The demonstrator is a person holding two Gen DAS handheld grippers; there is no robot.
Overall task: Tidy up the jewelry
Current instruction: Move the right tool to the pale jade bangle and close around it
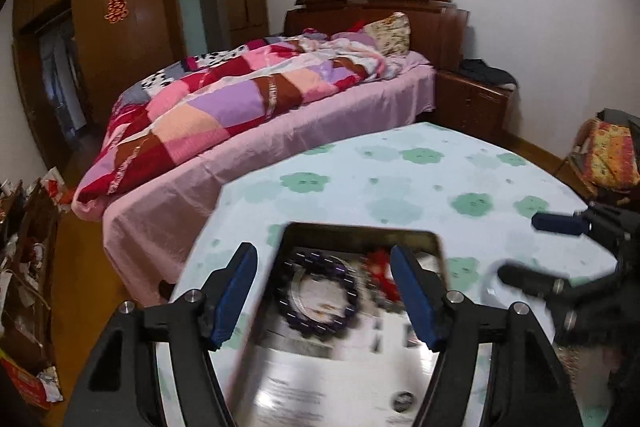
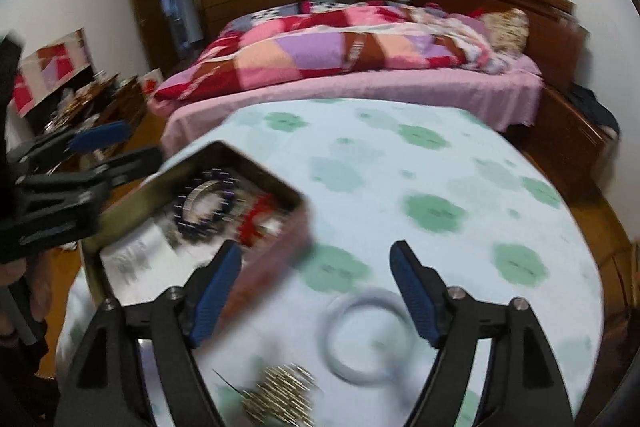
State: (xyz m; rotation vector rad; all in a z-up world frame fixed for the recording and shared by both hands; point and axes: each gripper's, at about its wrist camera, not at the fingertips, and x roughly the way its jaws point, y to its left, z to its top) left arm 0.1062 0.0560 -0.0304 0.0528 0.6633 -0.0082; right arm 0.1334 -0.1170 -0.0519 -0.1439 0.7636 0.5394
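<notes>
The left gripper hung released above the metal tin, whose long axis ran straight ahead along its fingers; a dark beaded bracelet lay flat between them, red jewelry just right of it. The right gripper was spread too, a pale bangle flat on the tablecloth between its fingers, the tin angled away ahead-left.
</notes>
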